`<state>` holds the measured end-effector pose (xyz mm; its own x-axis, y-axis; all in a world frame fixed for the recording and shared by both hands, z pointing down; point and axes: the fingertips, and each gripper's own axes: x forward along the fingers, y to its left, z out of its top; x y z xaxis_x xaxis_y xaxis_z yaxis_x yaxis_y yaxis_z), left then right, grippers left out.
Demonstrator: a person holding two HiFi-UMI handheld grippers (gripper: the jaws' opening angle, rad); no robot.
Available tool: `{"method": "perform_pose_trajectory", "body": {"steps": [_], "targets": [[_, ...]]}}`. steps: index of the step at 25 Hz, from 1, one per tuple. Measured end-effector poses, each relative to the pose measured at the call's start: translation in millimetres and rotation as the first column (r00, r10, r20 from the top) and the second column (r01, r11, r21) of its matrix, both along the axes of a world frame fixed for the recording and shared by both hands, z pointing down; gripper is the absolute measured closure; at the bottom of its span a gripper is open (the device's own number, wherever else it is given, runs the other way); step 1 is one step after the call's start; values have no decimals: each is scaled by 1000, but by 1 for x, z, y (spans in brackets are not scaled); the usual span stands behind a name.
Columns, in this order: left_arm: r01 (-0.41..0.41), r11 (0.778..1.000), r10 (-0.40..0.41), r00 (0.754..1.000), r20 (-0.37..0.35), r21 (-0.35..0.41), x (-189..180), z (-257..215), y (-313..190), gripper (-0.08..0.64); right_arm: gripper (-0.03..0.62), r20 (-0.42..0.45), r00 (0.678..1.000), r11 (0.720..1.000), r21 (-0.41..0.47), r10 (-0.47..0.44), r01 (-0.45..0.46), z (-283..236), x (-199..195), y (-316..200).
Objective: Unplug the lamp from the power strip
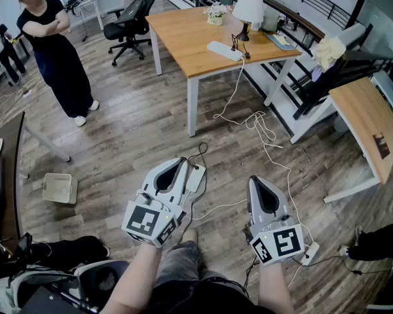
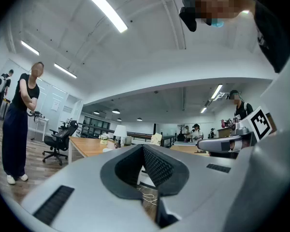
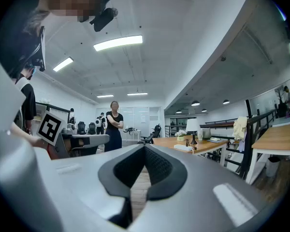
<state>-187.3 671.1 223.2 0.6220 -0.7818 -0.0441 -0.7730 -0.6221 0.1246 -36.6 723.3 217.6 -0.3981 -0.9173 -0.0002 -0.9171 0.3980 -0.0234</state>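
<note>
A white-shaded lamp (image 1: 249,8) stands on the wooden table (image 1: 183,34) far ahead. Beside it lies a white power strip (image 1: 224,50) with a dark plug (image 1: 239,44) in its right end. The strip's white cord (image 1: 232,93) drops to the floor. My left gripper (image 1: 181,161) and right gripper (image 1: 254,178) are held level over the floor, well short of the table, both shut with nothing in them. In the left gripper view the lamp (image 2: 120,132) shows small beyond the shut gripper (image 2: 143,146). In the right gripper view the lamp (image 3: 193,126) and the strip (image 3: 183,147) lie to the right of the shut gripper (image 3: 145,146).
A person (image 1: 52,51) stands with folded arms at the left. An office chair (image 1: 134,18) is behind the table. Loose white cable (image 1: 262,126) coils on the wood floor ahead. A second desk (image 1: 367,120) stands at the right, a small basket (image 1: 59,188) at the left.
</note>
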Motion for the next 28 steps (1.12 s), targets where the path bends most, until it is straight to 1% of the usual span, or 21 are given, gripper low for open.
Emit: {"method": "perform_pose_trajectory", "body": {"steps": [3,7,11,14,18,21,24,28], "targets": [[0,1000,0,1000,-11,7,-5,-1,-19,563,584,-14,1000,1000,2,-9,10,0,-11,-18],[5,1000,-5,1000,-17,5,-13,7,-37,563,584,-34,999,1000,-16,-19,18,8,-18,-35],[11,1000,-11,1000,-24,0,-28,11,-49,563,584,-9,1000,1000,-20,7,-7,9,-16,-51],[32,999,-33,998,-46,-16,-42,17,-55,563,584,0,1000,1000,-14,-4,4,6,-23,-58],[49,999,-50,995,-85,-16,-51,17,-68,563,584,-35,999,1000,-4,-21,21,-3,-30,-67],[47,999,-48,994,-93,-13,-52,19,-70,563,584,-33,999,1000,-10,-22,22,-9,-30,-76],[57,998,-60,992,-108,-32,-56,26,-68,563,584,-25,999,999,-15,-33,32,-11,-33,-84],[79,996,-83,989,-122,-38,-67,27,-71,563,584,-15,998,998,-7,-59,59,-13,-43,-98]]}}
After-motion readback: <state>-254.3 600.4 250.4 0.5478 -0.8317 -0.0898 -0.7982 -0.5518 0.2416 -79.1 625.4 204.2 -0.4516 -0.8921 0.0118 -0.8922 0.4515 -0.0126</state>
